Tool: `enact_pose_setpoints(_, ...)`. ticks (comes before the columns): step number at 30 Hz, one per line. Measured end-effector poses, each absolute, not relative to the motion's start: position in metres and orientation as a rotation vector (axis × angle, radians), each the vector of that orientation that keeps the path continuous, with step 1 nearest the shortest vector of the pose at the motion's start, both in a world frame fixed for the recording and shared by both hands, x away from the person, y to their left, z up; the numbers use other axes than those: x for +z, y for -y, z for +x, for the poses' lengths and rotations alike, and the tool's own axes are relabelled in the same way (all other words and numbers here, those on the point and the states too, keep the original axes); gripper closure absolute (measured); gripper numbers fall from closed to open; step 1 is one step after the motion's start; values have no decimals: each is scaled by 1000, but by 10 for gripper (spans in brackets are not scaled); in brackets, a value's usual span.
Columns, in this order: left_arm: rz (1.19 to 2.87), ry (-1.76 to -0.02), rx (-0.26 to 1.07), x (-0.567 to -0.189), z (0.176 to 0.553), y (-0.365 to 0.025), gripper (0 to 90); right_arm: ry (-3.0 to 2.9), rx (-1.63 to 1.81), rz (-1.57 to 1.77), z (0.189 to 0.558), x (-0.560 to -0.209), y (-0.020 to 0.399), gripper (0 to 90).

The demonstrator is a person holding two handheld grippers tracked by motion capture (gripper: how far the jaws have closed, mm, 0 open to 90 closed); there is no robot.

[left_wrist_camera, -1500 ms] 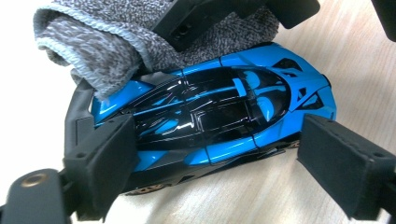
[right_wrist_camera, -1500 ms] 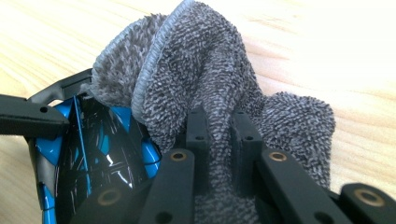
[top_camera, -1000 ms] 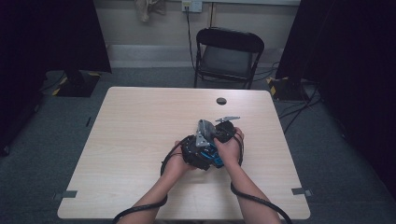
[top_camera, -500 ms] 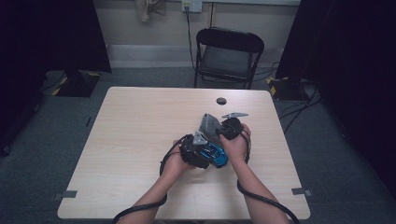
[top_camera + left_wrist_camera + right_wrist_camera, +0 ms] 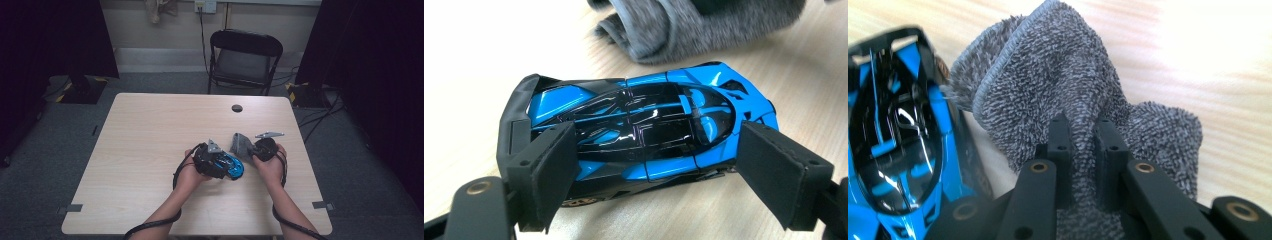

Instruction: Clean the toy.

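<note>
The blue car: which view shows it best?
The left gripper view: the whole car lies between the jaws. The right gripper view cuts it at the left edge, beside the cloth. In the high view a hand mostly covers it.

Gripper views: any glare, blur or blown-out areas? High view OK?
Left gripper view: wooden table blown out at upper left, glossy blue and black toy car sharp with streak reflections, grey terry cloth soft at top. Right gripper view: table overexposed upper right, car blurred at left edge, cloth crisp. High view: dim, dark surroundings, table evenly lit.
</note>
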State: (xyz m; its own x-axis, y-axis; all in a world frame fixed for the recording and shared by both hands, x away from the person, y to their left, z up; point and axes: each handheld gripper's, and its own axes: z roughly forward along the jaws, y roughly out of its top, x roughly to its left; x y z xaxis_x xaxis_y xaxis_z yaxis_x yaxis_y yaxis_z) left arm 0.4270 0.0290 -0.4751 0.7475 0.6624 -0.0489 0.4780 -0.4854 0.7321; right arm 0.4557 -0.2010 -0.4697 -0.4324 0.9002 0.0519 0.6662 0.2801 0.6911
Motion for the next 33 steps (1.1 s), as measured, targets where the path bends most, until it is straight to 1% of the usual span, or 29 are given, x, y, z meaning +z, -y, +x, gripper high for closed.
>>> enact_pose_setpoints(8,2159,-905,352,-477,426,-24,154,-2229,905,1382,451,-477,195,814)
enact_pose_setpoints(15,2166,-904,346,-476,426,-24,158,-2232,902,1379,450,-476,194,814)
enact_pose_setpoints(23,2161,-904,351,-476,427,-26,161,-2232,894,1371,449,-472,198,814)
enact_pose_setpoints(28,2166,-920,343,-475,428,-25,160,-2229,856,1353,443,-467,209,814)
enact_pose_setpoints(33,2154,-925,362,-476,427,-24,157,-2253,841,1329,436,-473,212,816)
